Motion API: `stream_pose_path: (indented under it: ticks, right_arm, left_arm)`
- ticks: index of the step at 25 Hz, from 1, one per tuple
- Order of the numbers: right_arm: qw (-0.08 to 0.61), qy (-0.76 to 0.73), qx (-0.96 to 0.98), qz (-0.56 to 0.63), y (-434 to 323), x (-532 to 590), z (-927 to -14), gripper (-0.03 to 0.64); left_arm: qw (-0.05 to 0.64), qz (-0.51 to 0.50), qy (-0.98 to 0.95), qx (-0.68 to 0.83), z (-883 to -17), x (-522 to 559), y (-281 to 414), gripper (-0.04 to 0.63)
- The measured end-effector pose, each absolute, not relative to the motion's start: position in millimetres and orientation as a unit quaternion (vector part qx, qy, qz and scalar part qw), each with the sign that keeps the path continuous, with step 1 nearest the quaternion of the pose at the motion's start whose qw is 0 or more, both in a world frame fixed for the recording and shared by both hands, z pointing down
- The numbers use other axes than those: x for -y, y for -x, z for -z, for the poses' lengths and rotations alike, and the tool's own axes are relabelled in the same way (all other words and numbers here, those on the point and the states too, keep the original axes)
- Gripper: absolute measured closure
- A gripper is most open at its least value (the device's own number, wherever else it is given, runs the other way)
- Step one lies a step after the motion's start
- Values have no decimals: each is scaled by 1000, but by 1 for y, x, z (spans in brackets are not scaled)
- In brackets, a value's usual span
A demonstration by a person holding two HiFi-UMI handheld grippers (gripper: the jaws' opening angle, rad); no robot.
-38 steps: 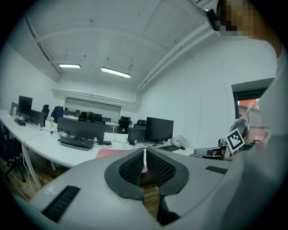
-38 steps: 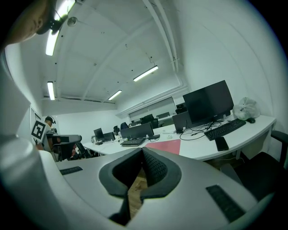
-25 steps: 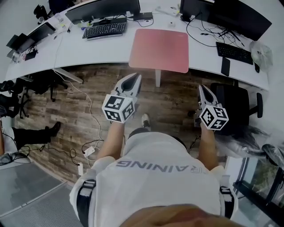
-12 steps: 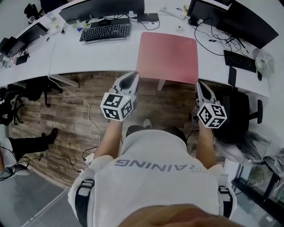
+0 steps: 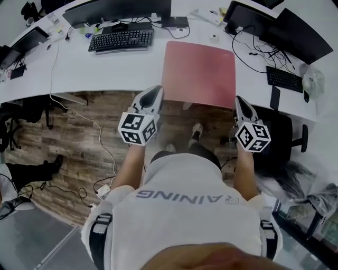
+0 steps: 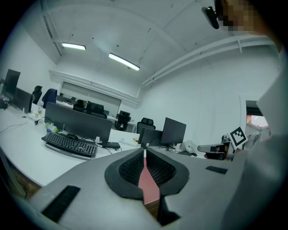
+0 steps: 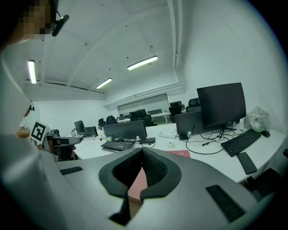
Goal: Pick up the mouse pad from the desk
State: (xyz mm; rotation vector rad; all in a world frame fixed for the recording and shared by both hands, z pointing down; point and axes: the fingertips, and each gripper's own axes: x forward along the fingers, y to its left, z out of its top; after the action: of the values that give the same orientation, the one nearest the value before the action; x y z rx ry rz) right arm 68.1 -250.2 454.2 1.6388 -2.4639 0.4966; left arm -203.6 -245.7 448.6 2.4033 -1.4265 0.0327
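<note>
On the white tabletop (image 5: 105,66) the pink mouse pad (image 5: 199,74) lies flat between two workstations. Its near edge sits at the tabletop's front edge and, from the head view, seems to jut a little past it. Nothing rests on the pad.

The person stands just short of that edge with a gripper in each hand. The left gripper (image 5: 154,90) points at the tabletop just left of the pad's near left corner, and the right gripper (image 5: 240,100) points in just beside its near right corner. Both are close to the pad, but neither is touching it. In the left gripper view the jaws of the left gripper (image 6: 144,150) meet at their tips with nothing between them, and the mouse pad (image 6: 147,185) shows only as a pink strip through the gap behind the tips. The right gripper (image 7: 142,150) is the same – jaws together, empty, with the mouse pad (image 7: 182,153) beyond them. Each gripper carries its marker cube, one on the left (image 5: 138,128) and one on the right (image 5: 253,137).

Farther back, left of the pad, a black keyboard (image 5: 121,39) lies before a dark monitor (image 5: 119,8). To the right are a second keyboard (image 5: 285,78), a dark phone (image 5: 275,97) and two more monitors (image 5: 296,31) trailing black cables. A small white round object (image 5: 214,37) sits just behind the pad. Below the tabletop is a wooden floor (image 5: 79,137), where the person's foot (image 5: 196,129) shows, with an office chair (image 5: 288,134) off to the right.
</note>
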Motion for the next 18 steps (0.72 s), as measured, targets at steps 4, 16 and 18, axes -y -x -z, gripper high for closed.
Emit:
stream_pose_path:
  ticks: [4,16,18]
  right_arm:
    - [71,-541,823,-156,-74,287,-455,595]
    - [53,-520,832,-185,-141,416,-473,595]
    - [53,-513,834,-193,-153,433,-480,595]
  left_arm:
    - [175,-12,-841,512,-451,273,201,552]
    - [164,-37,-829,533,-439,390,133,552]
    - [166,-47,-826,536,-441,405,120,552]
